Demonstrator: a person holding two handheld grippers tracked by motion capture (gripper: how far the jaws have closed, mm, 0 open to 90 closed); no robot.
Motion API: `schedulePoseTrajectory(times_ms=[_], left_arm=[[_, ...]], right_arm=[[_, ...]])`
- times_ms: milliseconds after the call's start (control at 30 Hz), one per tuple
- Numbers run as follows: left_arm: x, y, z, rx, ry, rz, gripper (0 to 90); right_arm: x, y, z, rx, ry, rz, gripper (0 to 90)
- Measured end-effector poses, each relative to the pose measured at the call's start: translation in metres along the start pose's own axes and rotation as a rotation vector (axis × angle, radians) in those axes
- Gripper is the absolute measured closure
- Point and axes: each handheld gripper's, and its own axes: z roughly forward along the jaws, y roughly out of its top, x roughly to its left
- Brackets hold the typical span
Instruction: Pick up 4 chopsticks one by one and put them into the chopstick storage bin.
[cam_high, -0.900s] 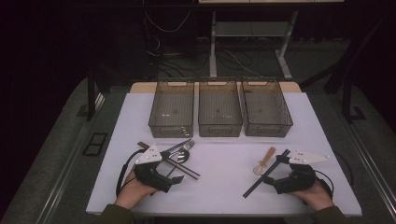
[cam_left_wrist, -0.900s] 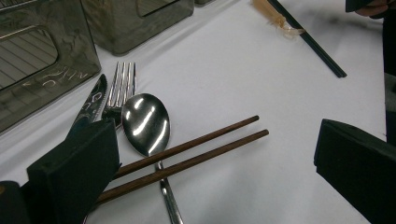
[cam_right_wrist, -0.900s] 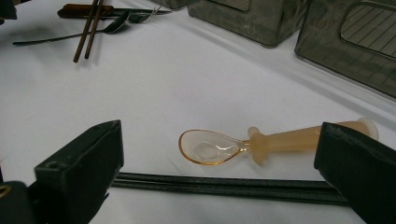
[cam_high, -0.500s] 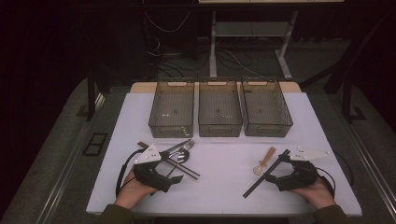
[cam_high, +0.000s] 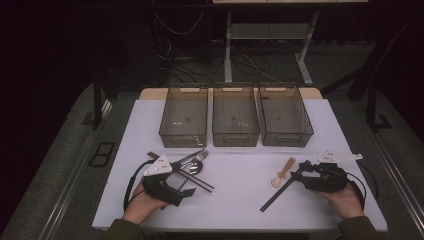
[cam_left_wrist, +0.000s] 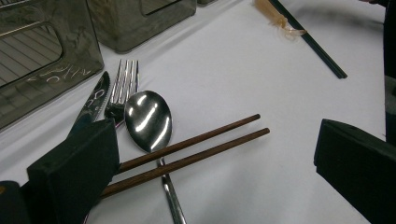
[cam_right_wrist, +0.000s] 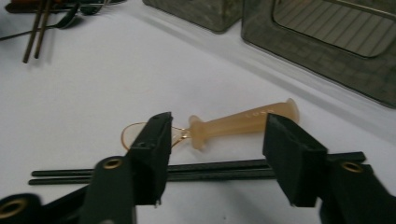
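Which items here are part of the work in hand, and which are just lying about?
In hand:
- right gripper, open
- black chopsticks
- amber plastic small spoon

Lying about:
- brown wooden chopsticks
- steel spoon, fork, knife
- three smoky plastic bins

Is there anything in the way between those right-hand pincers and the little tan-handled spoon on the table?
Partly: the black chopsticks lie crosswise under the open right gripper, just short of the tan-handled spoon. Nothing visible covers the spoon itself.

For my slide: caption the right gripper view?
Open right gripper over black chopsticks, amber spoon beyond.
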Motion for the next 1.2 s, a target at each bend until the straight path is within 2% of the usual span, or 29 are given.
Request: schedulePoseTrajectory(times_ms=[133,167,200,300,433,600,800,1033,1200], left_arm=[[0.0,0.0,-0.001,-0.003,-0.002,0.003,1.9],[0.0,0.0,-0.001,-0.004,-0.004,-0.002,2.3],[0.001,0.0,-0.001,0.0,-0.006,-0.004,2.4],[0.001,0.0,-0.001,-0.003,-0.005,-0.014,2.2],[0.001,0.0,0.0,-0.004,-0.003,-0.009,2.1],[0.0,0.0,-0.001,0.003,0.004,0.007,1.4],[0.0,0.0,-0.001,0.002,0.001,0.005,1.3],[0.0,0.0,-0.001,0.001,-0.001,0.004,1.3],[-0.001,-0.001,-0.001,0.0,-0.002,0.001,1.3]], right_arm=[[-0.006,0.003,-0.001,-0.001,-0.027,0.001,66.2],[-0.009,0.004,0.0,-0.001,-0.037,-0.005,66.2],[-0.011,0.005,0.0,0.001,-0.051,-0.007,71.9],[-0.018,0.008,0.003,0.007,-0.075,-0.002,80.7],[-0.03,0.011,0.005,0.012,-0.095,0.031,89.6],[-0.046,0.014,0.012,0.035,-0.135,0.051,89.9],[-0.059,0.015,0.021,0.078,-0.182,0.067,89.9],[-0.065,0.014,0.031,0.116,-0.205,0.061,89.9],[-0.065,0.013,0.032,0.139,-0.204,0.06,89.9]])
